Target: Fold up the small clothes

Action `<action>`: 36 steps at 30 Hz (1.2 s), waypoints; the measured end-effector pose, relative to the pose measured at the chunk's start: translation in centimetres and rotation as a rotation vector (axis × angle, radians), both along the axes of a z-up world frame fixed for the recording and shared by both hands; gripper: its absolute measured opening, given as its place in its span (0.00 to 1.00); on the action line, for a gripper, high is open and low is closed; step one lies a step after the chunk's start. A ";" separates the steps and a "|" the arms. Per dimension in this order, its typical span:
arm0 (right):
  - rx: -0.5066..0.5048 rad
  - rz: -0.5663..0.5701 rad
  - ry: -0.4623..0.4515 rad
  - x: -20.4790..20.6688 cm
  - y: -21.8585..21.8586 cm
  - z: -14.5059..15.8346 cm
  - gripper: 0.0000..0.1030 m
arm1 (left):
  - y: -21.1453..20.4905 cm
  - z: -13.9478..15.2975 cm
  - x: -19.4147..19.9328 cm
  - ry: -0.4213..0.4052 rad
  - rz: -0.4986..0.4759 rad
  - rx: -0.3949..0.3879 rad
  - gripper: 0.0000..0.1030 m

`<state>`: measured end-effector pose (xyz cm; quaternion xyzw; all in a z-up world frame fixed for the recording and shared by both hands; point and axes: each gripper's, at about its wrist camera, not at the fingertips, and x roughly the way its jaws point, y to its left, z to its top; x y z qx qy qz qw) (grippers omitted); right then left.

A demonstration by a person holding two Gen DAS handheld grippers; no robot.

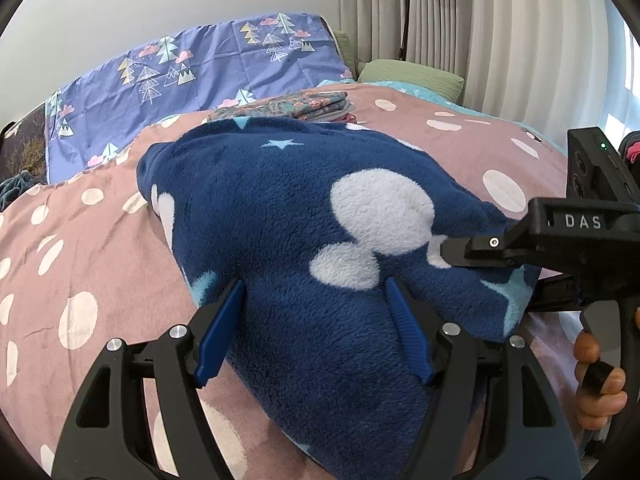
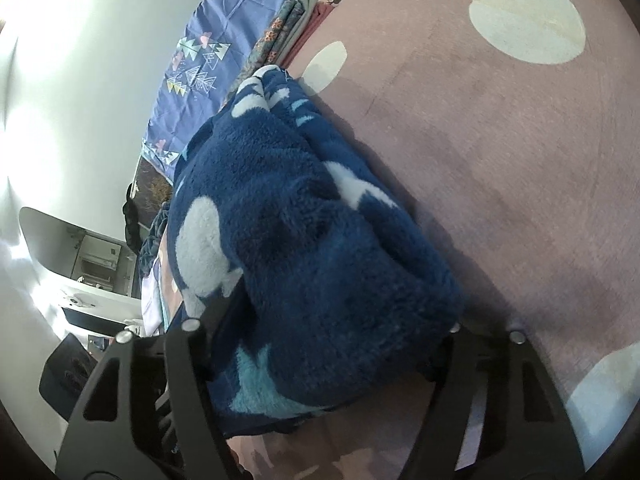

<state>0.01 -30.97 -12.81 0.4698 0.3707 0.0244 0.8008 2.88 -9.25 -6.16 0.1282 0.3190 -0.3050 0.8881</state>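
A navy fleece garment (image 1: pixel 288 208) with white blobs and pale blue stars lies folded on the pink dotted bedspread (image 1: pixel 92 264). My left gripper (image 1: pixel 314 292) is open, its blue fingers (image 1: pixel 224 320) straddling the garment's near corner. My right gripper (image 1: pixel 452 252) comes in from the right in the left wrist view, its jaws set around the garment's right edge. In the right wrist view the fleece (image 2: pixel 304 248) fills the space between the right gripper's (image 2: pixel 332 320) wide-set fingers, which it mostly hides.
A stack of folded clothes (image 1: pixel 288 106) lies at the far side of the bed. Behind it are a purple tree-print sheet (image 1: pixel 180 76), a green pillow (image 1: pixel 412 74) and grey curtains (image 1: pixel 460 20). A desk (image 2: pixel 88 292) stands beside the bed.
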 end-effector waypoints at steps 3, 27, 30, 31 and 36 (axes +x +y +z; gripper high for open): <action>-0.009 0.010 -0.009 0.1 0.0 0.0 0.65 | 0.4 0.5 0.5 0.046 0.004 -0.035 0.71; -0.139 0.061 -0.074 -1.4 1.4 -0.1 0.67 | 3.5 -3.6 13.9 0.358 0.185 -0.330 0.97; -0.134 0.067 -0.083 -1.4 1.2 -0.2 0.67 | 4.3 -3.6 14.9 0.433 0.159 -0.399 0.98; -0.133 0.067 -0.084 -1.3 1.1 -0.2 0.67 | 4.2 -3.4 15.1 0.430 0.148 -0.393 0.99; -0.142 0.063 -0.094 -1.4 1.2 -0.4 0.68 | 2.6 -2.2 17.2 0.399 0.105 -0.316 0.99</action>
